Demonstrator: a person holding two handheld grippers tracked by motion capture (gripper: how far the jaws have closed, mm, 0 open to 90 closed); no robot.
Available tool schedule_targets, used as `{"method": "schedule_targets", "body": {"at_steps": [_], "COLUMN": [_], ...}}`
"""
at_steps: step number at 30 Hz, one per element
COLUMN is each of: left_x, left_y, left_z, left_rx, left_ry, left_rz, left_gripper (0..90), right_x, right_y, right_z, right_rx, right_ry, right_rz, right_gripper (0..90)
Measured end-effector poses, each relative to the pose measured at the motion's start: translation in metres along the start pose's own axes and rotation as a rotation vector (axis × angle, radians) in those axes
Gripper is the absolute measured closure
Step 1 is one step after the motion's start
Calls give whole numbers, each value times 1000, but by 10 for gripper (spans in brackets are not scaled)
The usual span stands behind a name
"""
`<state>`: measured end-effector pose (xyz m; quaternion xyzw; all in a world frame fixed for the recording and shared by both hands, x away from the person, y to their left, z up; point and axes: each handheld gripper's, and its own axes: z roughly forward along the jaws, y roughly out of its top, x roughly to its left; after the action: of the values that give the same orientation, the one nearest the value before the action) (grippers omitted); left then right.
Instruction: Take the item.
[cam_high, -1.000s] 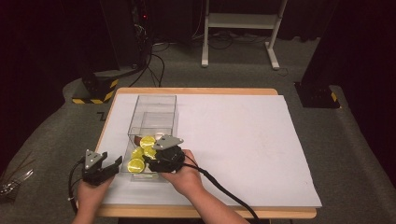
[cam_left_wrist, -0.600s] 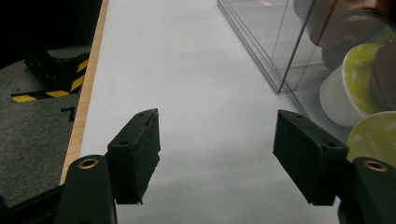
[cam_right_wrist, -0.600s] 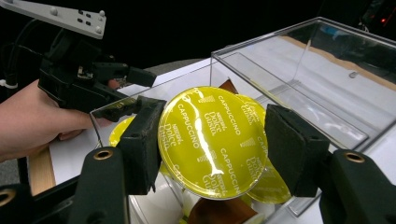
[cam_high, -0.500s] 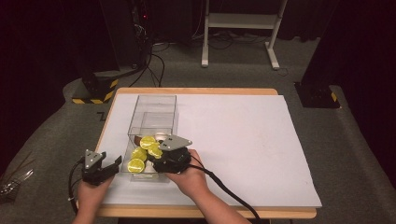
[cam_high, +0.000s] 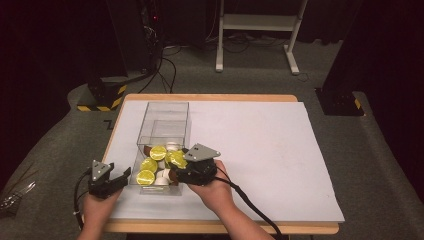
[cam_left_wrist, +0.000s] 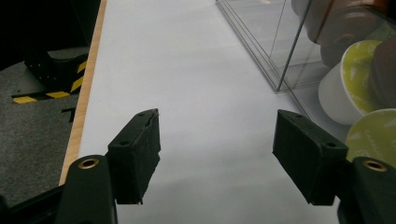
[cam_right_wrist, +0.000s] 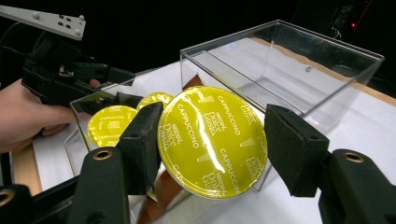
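Observation:
My right gripper (cam_right_wrist: 214, 150) is shut on a coffee capsule (cam_right_wrist: 212, 140) with a yellow foil lid that reads "cappuccino"; its body is brown. In the high view this capsule (cam_high: 176, 159) hangs at the near right edge of a clear plastic box (cam_high: 165, 112), held there by the right gripper (cam_high: 178, 167). Several more capsules (cam_high: 146, 177), yellow-lidded, white and brown, lie in the box's near end. To the left of the box, my left gripper (cam_high: 120, 178) stands open over the white table cover, with nothing between its jaws (cam_left_wrist: 217, 154).
The clear box (cam_right_wrist: 299, 70) has an empty far half. Its wall (cam_left_wrist: 271, 42) runs close to the right of the left gripper, capsules (cam_left_wrist: 364, 74) behind it. The table's wooden left edge (cam_left_wrist: 84, 107) is near. White cover (cam_high: 260, 145) spreads to the right.
My right gripper has moved to the right and slightly up with the yellow-lidded capsule in it. The left gripper has stayed in place.

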<state>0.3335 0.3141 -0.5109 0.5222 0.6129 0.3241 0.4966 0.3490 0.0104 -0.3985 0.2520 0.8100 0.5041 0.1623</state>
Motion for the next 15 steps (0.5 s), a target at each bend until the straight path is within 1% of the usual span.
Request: {"method": "schedule_targets", "body": {"at_steps": [3, 5, 11, 15], "left_x": [0, -1, -1, -1], "left_y": [0, 0, 0, 0], "left_z": [0, 0, 0, 0], "left_rx": [-1, -10, -7, -3], "left_ry": [0, -1, 0, 3], "left_rz": [-1, -5, -2, 2], "left_gripper": [323, 323, 324, 324], "right_x": [-3, -6, -11, -17], "right_y": [-2, -5, -11, -17], "right_z": [-3, -7, -15, -20], "right_rx": [-3, -9, -16, -20], "right_ry": [-4, -14, -32, -40], "right_rz": [5, 8, 21, 34], "right_gripper": [400, 400, 400, 400]}}
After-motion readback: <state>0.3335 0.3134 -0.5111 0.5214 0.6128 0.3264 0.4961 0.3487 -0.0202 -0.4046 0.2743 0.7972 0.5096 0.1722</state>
